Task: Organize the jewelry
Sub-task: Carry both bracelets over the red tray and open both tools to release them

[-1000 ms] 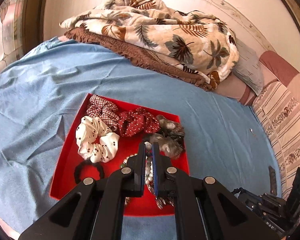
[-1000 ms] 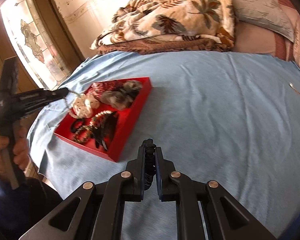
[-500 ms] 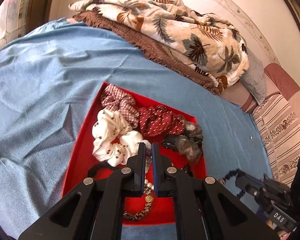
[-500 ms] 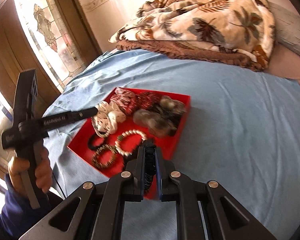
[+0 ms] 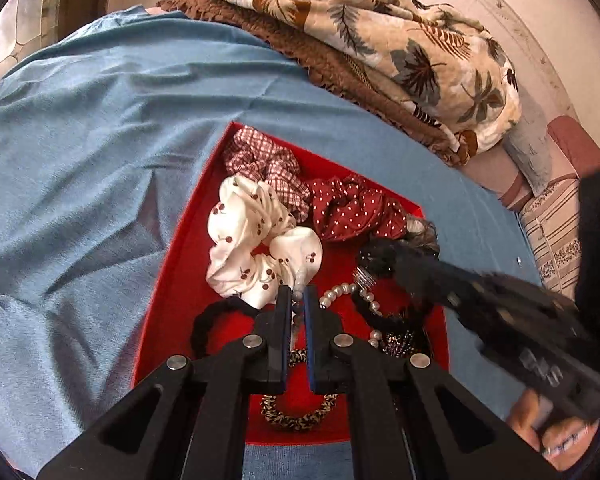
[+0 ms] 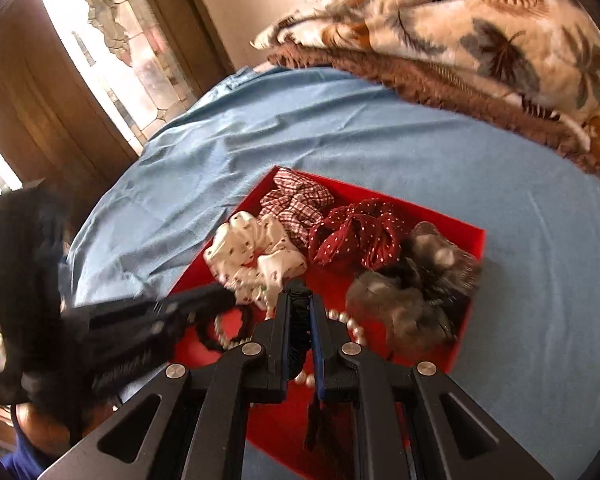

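A red tray (image 5: 180, 280) (image 6: 466, 322) lies on the blue bedsheet. In it are a checked scrunchie (image 5: 260, 160), a white cherry-print scrunchie (image 5: 252, 240) (image 6: 256, 252), a dark red dotted scrunchie (image 5: 352, 208) (image 6: 356, 236) and a grey-black scrunchie (image 6: 412, 292). A pearl bracelet (image 5: 340, 292), a black hair tie (image 5: 204, 324) and a leopard-print tie (image 5: 296, 420) lie at its near end. My left gripper (image 5: 296, 292) (image 6: 228, 298) is shut on a pale bead strand (image 5: 297, 312) just above the tray. My right gripper (image 6: 298, 290) (image 5: 396, 262) is shut on a black hair accessory (image 6: 298, 320) over the tray's middle.
A leaf-print quilt (image 5: 380, 40) on a brown blanket is heaped at the far side of the bed. Pillows (image 5: 540, 152) lie at the right. A window and dark wooden frame (image 6: 80, 80) stand at the left. A person's hand (image 5: 560, 432) holds the right gripper.
My right gripper has swung from over the bare sheet to above the tray, still carrying the black accessory. My left gripper has come lower and closer to the tray, beads still in it.
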Action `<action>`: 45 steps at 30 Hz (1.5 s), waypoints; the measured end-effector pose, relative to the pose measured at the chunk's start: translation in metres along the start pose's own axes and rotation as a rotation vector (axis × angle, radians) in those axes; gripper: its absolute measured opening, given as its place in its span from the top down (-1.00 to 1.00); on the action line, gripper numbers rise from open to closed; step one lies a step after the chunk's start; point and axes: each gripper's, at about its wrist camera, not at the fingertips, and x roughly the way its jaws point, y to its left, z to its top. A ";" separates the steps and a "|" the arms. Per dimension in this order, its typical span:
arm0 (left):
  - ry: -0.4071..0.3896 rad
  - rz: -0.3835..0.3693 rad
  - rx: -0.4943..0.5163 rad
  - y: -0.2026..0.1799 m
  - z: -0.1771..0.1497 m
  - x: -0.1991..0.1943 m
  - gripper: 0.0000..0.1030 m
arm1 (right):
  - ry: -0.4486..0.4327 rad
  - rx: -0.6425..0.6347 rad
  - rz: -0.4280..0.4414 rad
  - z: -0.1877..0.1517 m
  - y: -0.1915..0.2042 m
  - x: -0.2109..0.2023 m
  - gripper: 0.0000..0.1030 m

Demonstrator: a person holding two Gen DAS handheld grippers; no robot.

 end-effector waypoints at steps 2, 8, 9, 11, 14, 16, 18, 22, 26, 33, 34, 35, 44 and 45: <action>0.018 -0.001 0.006 -0.001 -0.001 0.005 0.89 | 0.021 0.026 -0.002 0.006 -0.009 0.013 0.80; 0.064 0.029 0.009 -0.001 -0.001 0.022 0.89 | 0.047 0.086 -0.043 0.022 -0.031 0.039 0.80; 0.064 0.033 0.008 -0.001 0.000 0.023 0.89 | 0.049 0.091 -0.054 0.024 -0.034 0.042 0.80; 0.066 0.033 0.000 0.000 0.001 0.024 0.89 | 0.051 0.097 -0.065 0.029 -0.037 0.046 0.80; 0.067 0.030 -0.012 0.002 0.004 0.027 0.89 | 0.060 0.103 -0.081 0.032 -0.041 0.052 0.80; 0.065 0.022 -0.013 0.001 0.005 0.028 0.89 | 0.070 0.106 -0.083 0.032 -0.042 0.057 0.80; 0.067 0.015 -0.008 -0.001 0.006 0.031 0.89 | 0.078 0.101 -0.087 0.030 -0.041 0.060 0.80; 0.074 0.001 0.017 -0.008 0.006 0.036 0.89 | 0.089 0.092 -0.095 0.028 -0.041 0.063 0.80; 0.063 0.027 0.041 -0.013 0.005 0.035 0.89 | 0.088 0.095 -0.107 0.026 -0.044 0.063 0.80; 0.048 0.022 0.051 -0.015 0.003 0.027 0.89 | 0.074 0.106 -0.083 0.027 -0.042 0.056 0.78; 0.046 0.019 0.055 -0.015 0.003 0.025 0.88 | 0.070 0.111 -0.076 0.027 -0.043 0.054 0.75; 0.043 0.018 0.059 -0.016 0.002 0.023 0.84 | 0.064 0.119 -0.067 0.028 -0.044 0.051 0.65; -0.028 0.002 0.093 -0.021 -0.004 -0.003 0.07 | -0.010 0.154 -0.002 0.032 -0.037 0.017 0.17; -0.036 0.003 0.095 -0.022 -0.005 -0.005 0.03 | -0.017 0.160 0.006 0.032 -0.037 0.013 0.17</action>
